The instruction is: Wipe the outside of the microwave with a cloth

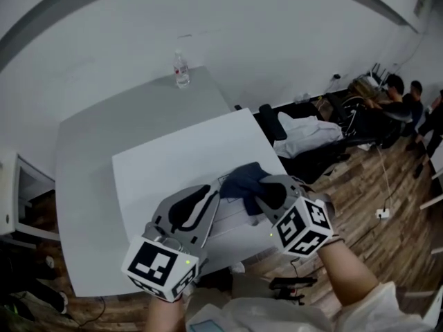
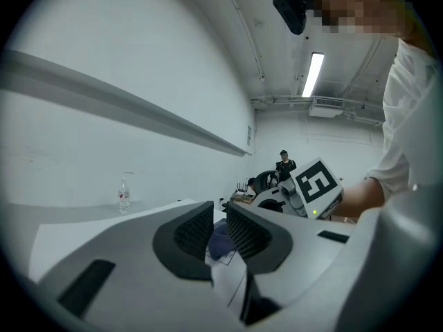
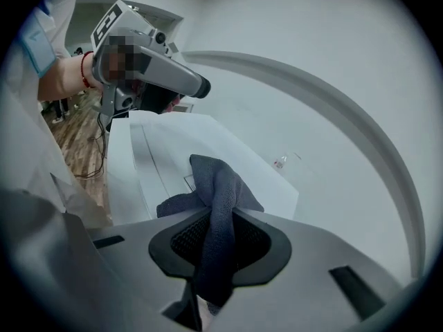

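The white microwave (image 1: 187, 158) stands on a grey table (image 1: 83, 185), and I look down on its flat top. A dark blue cloth (image 1: 243, 180) rests bunched on the top near its front right edge. My right gripper (image 1: 259, 192) is shut on the cloth (image 3: 220, 192), which hangs between the jaws in the right gripper view. My left gripper (image 1: 211, 194) hovers just left of the cloth, its jaws almost together with nothing between them. In the left gripper view the cloth (image 2: 220, 244) shows just beyond the left gripper (image 2: 219, 220).
A clear water bottle (image 1: 181, 69) stands at the table's far edge near the wall. An office chair draped with white fabric (image 1: 311, 133) is to the right, with people (image 1: 401, 102) seated further back. Another appliance (image 1: 14, 199) sits at the left edge.
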Available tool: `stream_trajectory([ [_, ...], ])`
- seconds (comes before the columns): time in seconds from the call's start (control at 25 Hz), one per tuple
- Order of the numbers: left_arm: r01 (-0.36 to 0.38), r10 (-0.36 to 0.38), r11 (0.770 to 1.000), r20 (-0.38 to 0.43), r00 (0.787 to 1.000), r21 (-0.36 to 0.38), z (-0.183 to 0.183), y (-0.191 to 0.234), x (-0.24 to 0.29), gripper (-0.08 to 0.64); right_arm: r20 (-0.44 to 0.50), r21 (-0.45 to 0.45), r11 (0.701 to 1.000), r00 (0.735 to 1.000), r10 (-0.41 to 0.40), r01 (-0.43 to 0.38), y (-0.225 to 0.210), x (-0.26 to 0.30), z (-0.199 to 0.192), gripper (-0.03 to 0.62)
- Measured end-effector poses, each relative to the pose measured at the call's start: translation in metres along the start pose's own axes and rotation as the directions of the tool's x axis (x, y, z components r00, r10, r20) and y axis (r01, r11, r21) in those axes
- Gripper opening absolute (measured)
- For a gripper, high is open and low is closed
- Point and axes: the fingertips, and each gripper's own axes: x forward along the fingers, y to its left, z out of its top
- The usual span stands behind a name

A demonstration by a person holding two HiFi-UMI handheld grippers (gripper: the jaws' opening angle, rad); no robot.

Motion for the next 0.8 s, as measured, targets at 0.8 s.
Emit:
stream_trajectory([
  [0.8, -0.012, 0.013, 1.0, -0.068, 0.998, 0.004, -0.009, -0.053, 0.067, 0.081, 0.085, 0.018, 0.996, 0.993, 0.08, -0.082, -0.028, -0.011, -0.03, 0.089],
])
